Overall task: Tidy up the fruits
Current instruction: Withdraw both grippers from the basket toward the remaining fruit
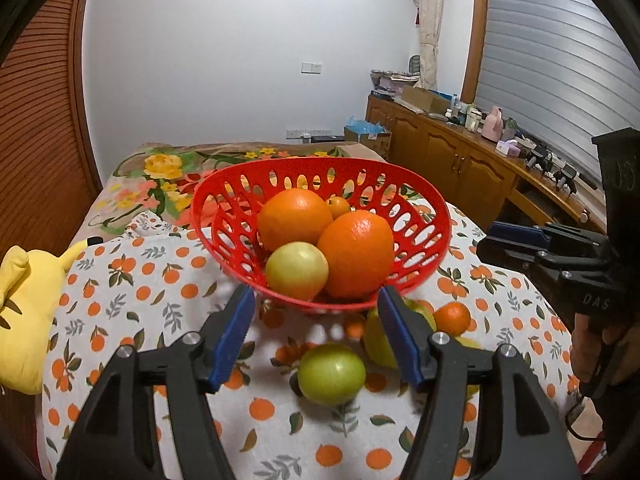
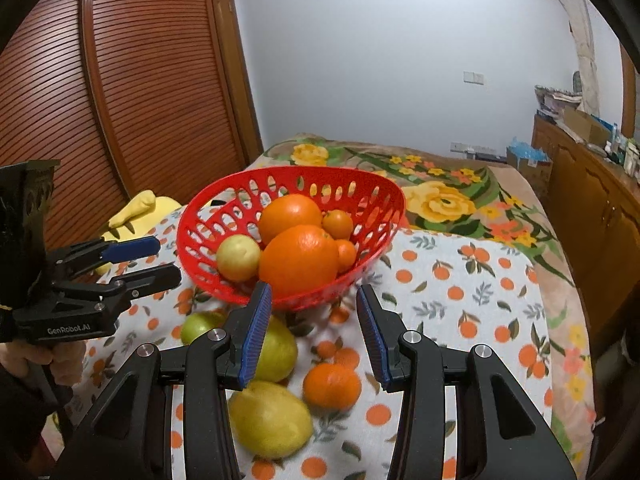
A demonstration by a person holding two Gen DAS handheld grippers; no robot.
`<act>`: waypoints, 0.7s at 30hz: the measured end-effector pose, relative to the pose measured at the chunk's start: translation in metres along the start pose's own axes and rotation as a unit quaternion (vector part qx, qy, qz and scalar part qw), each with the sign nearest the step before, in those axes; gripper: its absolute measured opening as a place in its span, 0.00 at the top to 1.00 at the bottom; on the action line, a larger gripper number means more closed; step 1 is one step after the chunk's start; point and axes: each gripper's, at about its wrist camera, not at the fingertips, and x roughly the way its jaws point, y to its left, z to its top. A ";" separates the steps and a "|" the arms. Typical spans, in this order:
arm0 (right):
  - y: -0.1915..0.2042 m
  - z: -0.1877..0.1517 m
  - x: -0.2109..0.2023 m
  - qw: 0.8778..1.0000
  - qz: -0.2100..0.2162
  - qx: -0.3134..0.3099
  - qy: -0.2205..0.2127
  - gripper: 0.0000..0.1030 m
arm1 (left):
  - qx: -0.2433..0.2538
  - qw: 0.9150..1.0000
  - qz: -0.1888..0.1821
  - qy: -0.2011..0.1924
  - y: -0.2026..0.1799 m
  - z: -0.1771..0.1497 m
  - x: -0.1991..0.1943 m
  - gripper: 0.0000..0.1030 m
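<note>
A red perforated basket (image 1: pixel 224 200) (image 2: pixel 200 208) stands on the orange-print cloth and holds two big oranges (image 1: pixel 356 252) (image 2: pixel 300 260), a yellow-green fruit (image 1: pixel 297 270) (image 2: pixel 238 258) and small mandarins (image 2: pixel 338 224). On the cloth in front lie a green fruit (image 1: pixel 331 374) (image 2: pixel 198 326), two yellow lemons (image 2: pixel 270 418) and a mandarin (image 2: pixel 332 386) (image 1: pixel 452 318). My left gripper (image 1: pixel 316 312) is open and empty, just before the basket, above the green fruit. My right gripper (image 2: pixel 314 308) is open and empty, above the lemons and mandarin.
A yellow plush toy (image 1: pixel 24 308) lies at the cloth's left edge. A floral blanket (image 2: pixel 440 196) covers the bed behind the basket. A wooden cabinet (image 1: pixel 460 160) with clutter runs along the right; a slatted wooden door (image 2: pixel 120 80) stands at the left.
</note>
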 end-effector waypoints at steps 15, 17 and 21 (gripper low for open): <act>0.015 -0.039 -0.017 1.000 0.008 0.003 0.015 0.50 | -0.006 1.000 -0.009 -0.002 -0.010 -0.030 -0.023 0.31; 0.015 -0.044 -0.015 1.000 0.010 0.004 0.018 0.49 | -0.009 1.000 -0.012 0.000 -0.009 -0.033 -0.022 0.30; 0.017 -0.054 -0.011 1.000 0.013 0.004 0.027 0.48 | -0.011 1.000 -0.007 0.009 -0.007 -0.042 -0.015 0.28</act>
